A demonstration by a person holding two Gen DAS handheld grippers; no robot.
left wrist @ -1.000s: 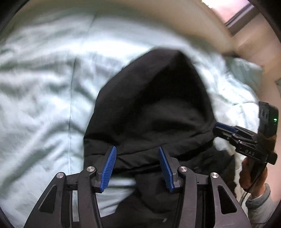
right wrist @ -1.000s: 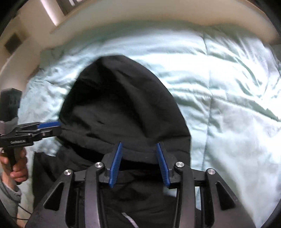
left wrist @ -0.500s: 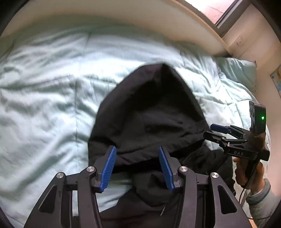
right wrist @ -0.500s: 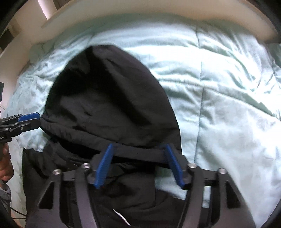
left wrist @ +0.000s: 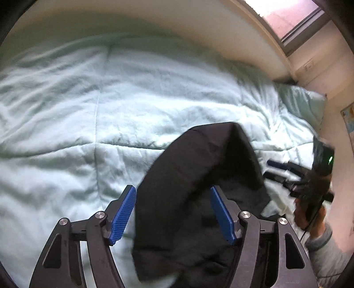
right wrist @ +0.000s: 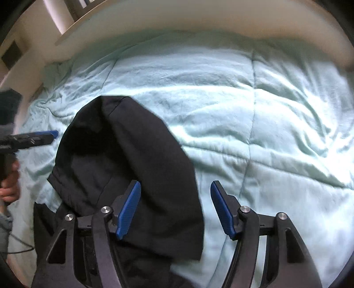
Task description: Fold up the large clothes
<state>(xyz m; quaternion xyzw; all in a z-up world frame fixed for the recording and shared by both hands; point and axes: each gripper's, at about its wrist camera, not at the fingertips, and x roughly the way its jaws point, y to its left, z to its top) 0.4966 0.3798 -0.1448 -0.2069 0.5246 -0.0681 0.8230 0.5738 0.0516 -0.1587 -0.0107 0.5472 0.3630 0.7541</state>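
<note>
**Me:** Blue pads on my left gripper (left wrist: 173,215) have just been opening wide, and nothing is pinched. The black hoodie (left wrist: 199,188) lies under them, low in the middle of the frame.

**Helper:** And your right gripper (right wrist: 174,210)?

**Me:** Its jaws have just been opening too. They stand apart and hold nothing. The hood's edge lies under the gap.

**Helper:** How do we fold it well?

**Me:** I think we should take two matching edges and lift together, so no lumps form.

**Helper:** Is there room?

**Me:** Lots. The pale green blanket (right wrist: 276,133) is bare to the right and top. The wall (left wrist: 154,20) runs along the far top edge.
</note>
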